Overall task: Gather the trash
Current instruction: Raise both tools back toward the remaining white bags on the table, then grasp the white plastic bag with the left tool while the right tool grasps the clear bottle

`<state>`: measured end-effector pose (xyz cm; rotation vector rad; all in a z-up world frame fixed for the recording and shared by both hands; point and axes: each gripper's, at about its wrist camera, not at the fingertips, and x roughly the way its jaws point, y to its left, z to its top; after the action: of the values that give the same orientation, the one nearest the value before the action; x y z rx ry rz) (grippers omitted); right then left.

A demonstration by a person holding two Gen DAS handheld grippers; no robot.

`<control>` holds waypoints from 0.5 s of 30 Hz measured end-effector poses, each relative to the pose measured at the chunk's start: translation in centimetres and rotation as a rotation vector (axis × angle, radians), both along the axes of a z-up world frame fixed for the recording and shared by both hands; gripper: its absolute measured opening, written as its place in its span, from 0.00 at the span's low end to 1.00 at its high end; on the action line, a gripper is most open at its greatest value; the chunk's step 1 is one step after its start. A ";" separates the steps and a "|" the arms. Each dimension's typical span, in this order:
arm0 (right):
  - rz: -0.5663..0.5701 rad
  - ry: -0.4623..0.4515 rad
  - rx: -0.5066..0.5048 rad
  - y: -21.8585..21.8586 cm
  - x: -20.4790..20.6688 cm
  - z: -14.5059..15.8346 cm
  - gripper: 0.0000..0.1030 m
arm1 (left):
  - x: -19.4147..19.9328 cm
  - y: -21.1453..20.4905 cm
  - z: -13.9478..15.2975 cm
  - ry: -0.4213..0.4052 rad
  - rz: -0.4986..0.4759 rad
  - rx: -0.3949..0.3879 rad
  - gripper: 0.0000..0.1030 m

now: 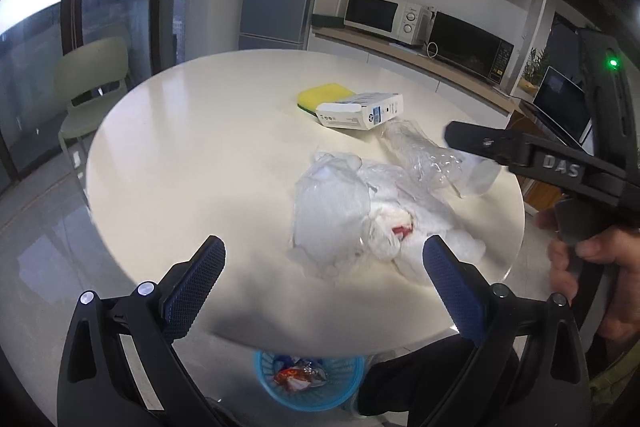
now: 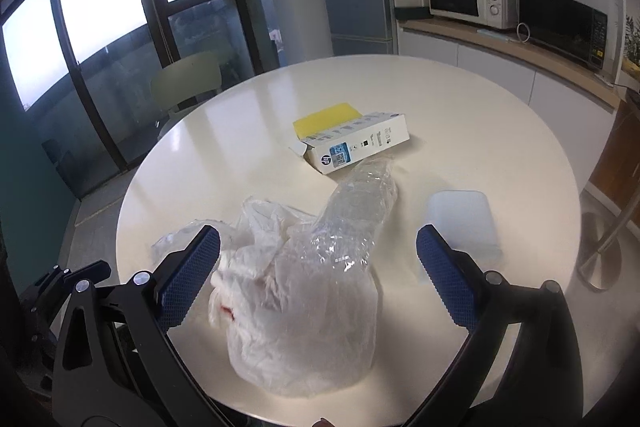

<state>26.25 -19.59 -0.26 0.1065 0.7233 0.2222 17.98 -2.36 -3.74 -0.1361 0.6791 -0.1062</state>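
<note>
A crumpled white plastic bag with a red scrap inside lies on the round white table; it also shows in the right wrist view. A clear plastic wrapper lies behind it, also in the right wrist view. A white HP carton lies further back, also in the right wrist view. My left gripper is open, just in front of the bag. My right gripper is open, its fingers either side of the bag, above it.
A yellow sponge lies behind the carton. A translucent lid lies at the table's right. A blue waste basket with wrappers stands on the floor under the near table edge. A green chair stands at left.
</note>
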 end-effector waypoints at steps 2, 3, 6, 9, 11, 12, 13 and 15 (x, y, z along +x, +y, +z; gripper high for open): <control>0.014 0.029 -0.021 0.4 1.2 -0.8 0.82 | 0.5 -0.1 -0.2 0.008 -0.004 -0.002 0.93; 0.012 0.039 -0.031 0.6 1.7 -1.1 0.82 | 0.8 -0.1 -0.3 0.014 -0.008 -0.006 0.93; 0.007 0.062 -0.045 0.7 2.6 -1.8 0.79 | 1.4 -0.1 -0.4 0.025 -0.023 -0.007 0.89; -0.013 0.091 -0.046 0.5 3.6 -2.5 0.71 | 2.2 -0.2 -0.5 0.044 -0.043 -0.007 0.79; -0.026 0.115 -0.047 0.3 4.3 -3.1 0.65 | 2.7 -0.2 -0.7 0.053 -0.048 -0.014 0.74; -0.028 0.125 -0.046 0.2 4.5 -3.3 0.61 | 2.8 -0.3 -0.8 0.057 -0.051 -0.016 0.68; -0.031 0.137 -0.047 0.1 4.7 -3.7 0.58 | 2.9 -0.3 -0.9 0.064 -0.056 -0.017 0.60; -0.036 0.152 -0.037 -0.1 5.0 -4.1 0.51 | 3.2 -0.2 -1.0 0.068 -0.059 -0.020 0.48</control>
<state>31.21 -19.72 -4.33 0.1014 0.8752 0.1673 21.15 -2.55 -4.76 -0.1398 0.7501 -0.1652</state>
